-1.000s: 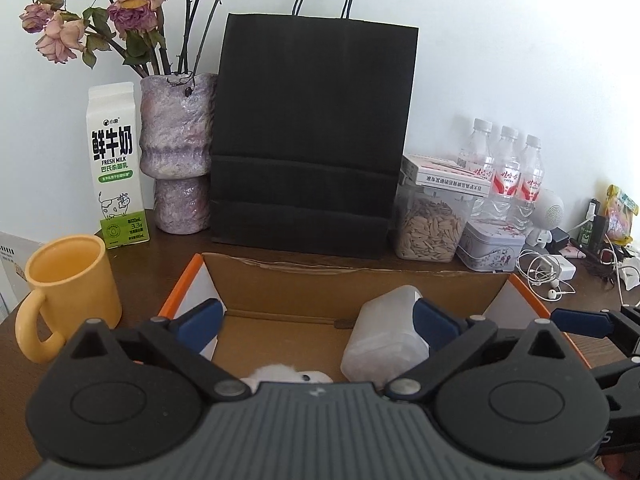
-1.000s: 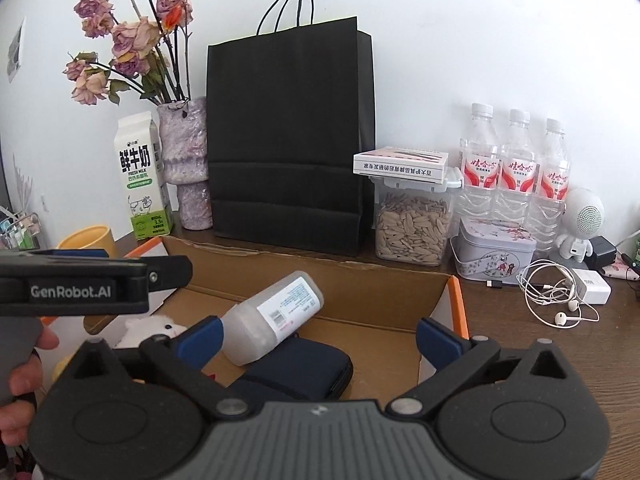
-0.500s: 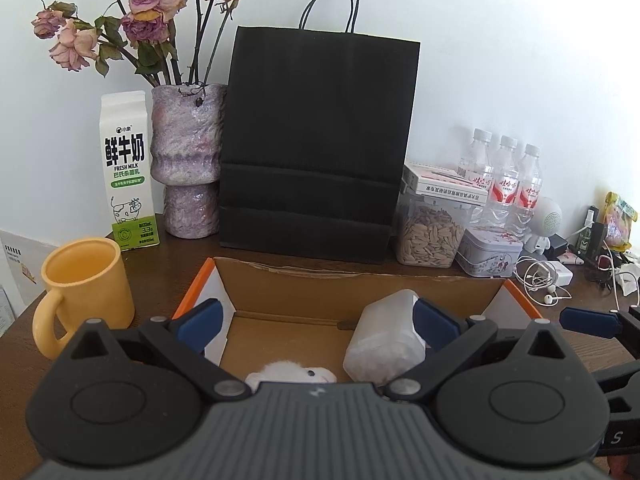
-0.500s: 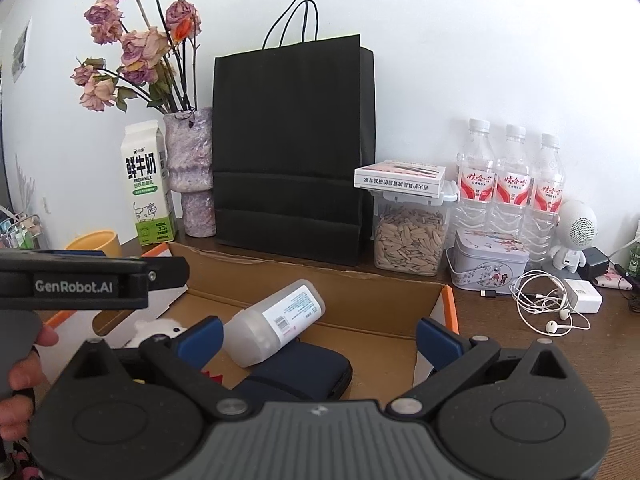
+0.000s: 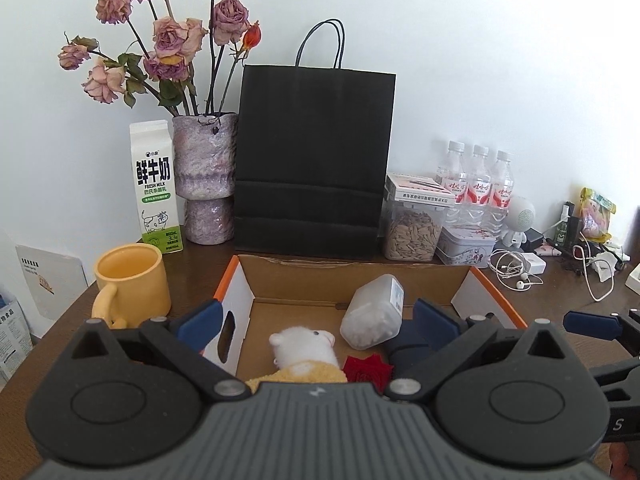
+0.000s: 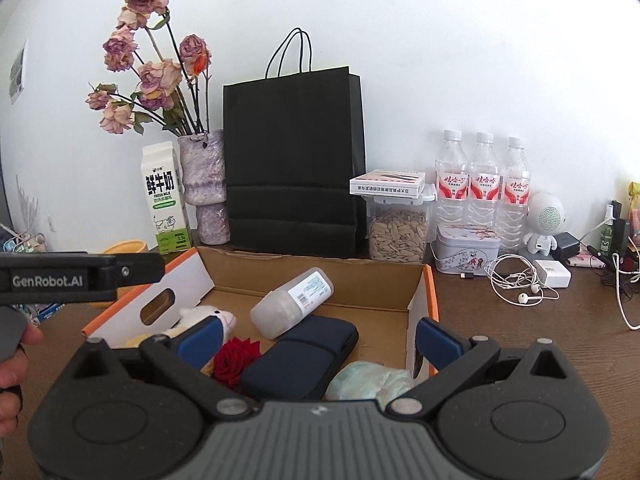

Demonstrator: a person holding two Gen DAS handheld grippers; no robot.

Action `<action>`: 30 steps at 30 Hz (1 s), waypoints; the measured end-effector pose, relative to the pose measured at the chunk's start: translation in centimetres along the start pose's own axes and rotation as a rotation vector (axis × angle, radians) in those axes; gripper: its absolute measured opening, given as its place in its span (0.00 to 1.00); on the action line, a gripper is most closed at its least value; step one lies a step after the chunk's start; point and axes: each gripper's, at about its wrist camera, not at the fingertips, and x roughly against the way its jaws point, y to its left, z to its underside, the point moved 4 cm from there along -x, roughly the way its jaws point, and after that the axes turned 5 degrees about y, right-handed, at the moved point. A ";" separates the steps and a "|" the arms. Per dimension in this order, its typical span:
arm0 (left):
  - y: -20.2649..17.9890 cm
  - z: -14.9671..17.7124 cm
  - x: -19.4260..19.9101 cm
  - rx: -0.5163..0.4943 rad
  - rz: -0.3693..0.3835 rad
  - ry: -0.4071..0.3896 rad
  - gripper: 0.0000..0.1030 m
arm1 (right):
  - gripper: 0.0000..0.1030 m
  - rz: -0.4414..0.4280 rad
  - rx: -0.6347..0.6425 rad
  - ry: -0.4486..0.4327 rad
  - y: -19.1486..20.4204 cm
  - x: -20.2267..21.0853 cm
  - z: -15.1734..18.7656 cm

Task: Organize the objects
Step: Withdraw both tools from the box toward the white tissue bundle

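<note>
Cardboard box point(image 6: 224, 270) holding plush toy point(image 5: 302, 344), white bottle point(image 6: 292, 304), red rose point(image 6: 234, 362), navy pouch point(image 6: 298, 354); both grippers point(image 5: 316, 318) point(image 6: 316, 340) spread wide, empty

A matt brown cardboard box point(image 6: 316, 276) with white-faced flaps sits on a dark wooden desk point(image 6: 520, 340), holding a frosted plastic bottle point(image 6: 292, 304), a fuzzy plush toy point(image 5: 304, 346) and a navy fabric case point(image 6: 300, 356). Behind stand a matt black paper bag point(image 5: 316, 160), a rough mottled vase point(image 5: 206, 176) and a glossy yellow mug point(image 5: 132, 280).
</note>
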 end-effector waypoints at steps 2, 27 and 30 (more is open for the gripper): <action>0.1 0.5 1.1 -0.010 -0.004 0.003 1.00 | 1.00 -0.001 0.009 0.000 0.6 1.1 0.5; 3.2 13.2 9.4 -0.073 0.012 0.182 1.00 | 1.00 -0.002 0.078 0.174 4.3 9.2 11.4; 3.4 14.4 9.9 -0.052 0.016 0.205 1.00 | 1.00 -0.014 0.073 0.196 4.8 10.0 12.7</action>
